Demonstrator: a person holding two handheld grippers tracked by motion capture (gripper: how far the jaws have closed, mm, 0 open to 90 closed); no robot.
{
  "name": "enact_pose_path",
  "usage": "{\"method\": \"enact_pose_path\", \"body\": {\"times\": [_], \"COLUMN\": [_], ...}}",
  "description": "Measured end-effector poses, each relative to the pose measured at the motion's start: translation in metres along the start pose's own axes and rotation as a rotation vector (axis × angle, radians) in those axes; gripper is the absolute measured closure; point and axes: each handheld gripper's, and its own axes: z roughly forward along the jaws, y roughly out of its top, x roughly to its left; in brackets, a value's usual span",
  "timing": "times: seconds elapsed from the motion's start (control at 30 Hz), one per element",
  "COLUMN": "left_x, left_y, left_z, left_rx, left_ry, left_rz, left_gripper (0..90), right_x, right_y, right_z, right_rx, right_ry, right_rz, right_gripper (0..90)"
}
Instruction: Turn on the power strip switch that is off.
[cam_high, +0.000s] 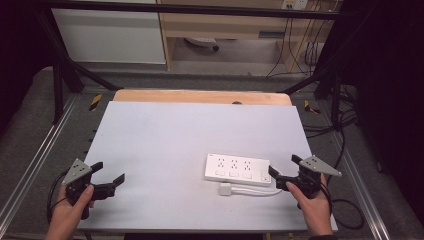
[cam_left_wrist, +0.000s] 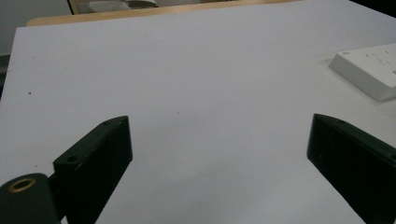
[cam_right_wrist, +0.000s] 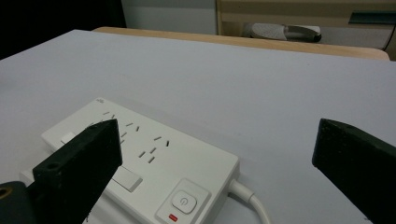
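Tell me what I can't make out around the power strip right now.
- Power strip, right gripper view: near left corner is hidden behind the right tool's left jaw.
- Power strip cord, right gripper view: cut off by the bottom edge.
- White plug, high view: too small to tell its prongs.
- Power strip, left gripper view: cut off by the right edge; the left tool is open.

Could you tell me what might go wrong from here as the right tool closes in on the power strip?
1. The right tool is open beside the power strip's cable end; closing there might catch the white cable rather than the body.
2. A nudge could slide the strip across the smooth table.
3. The power button lies near that end and could get pressed.
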Motion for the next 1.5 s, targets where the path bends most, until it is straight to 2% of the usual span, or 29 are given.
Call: {"method": "enact_pose_path", "body": {"times": [0.27,0.4,0.63,0.83,1.07,1.2,1.5], "left_x": [-0.001,0.0,0.0,-0.001,0.0,0.0,-0.001], "left_y": [0.0,0.0,-0.001,-0.001,-0.001,-0.001,-0.001], "left_z": [0.0,0.0,0.0,0.0,0.001,0.001,0.001], "left_rx": [-0.001,0.003,0.003,0.003,0.006,0.009,0.012], "left_ry": [0.001,0.001,0.001,0.002,0.003,0.003,0.002], "left_rz": [-0.003,-0.001,-0.001,0.002,0.002,0.005,0.005], "left_gripper": [6.9,6.9,6.9,6.9,6.9,6.9,7.0], "right_x": [0.01,0.015,0.028,0.036,0.038,0.04,0.044], "right_y": [0.005,0.008,0.01,0.011,0.012,0.012,0.01], "right_z": [0.003,0.004,0.011,0.015,0.016,0.017,0.023], "right_rx": [-0.004,-0.015,0.004,0.016,0.011,0.014,0.038], "right_ry": [-0.004,0.014,0.048,0.054,0.06,0.079,0.096], "right_rz": [-0.015,-0.015,-0.035,-0.059,-0.06,-0.058,-0.071], "right_gripper": [6.7,9.5,15.2,19.2,23.8,26.4,31.2]}}
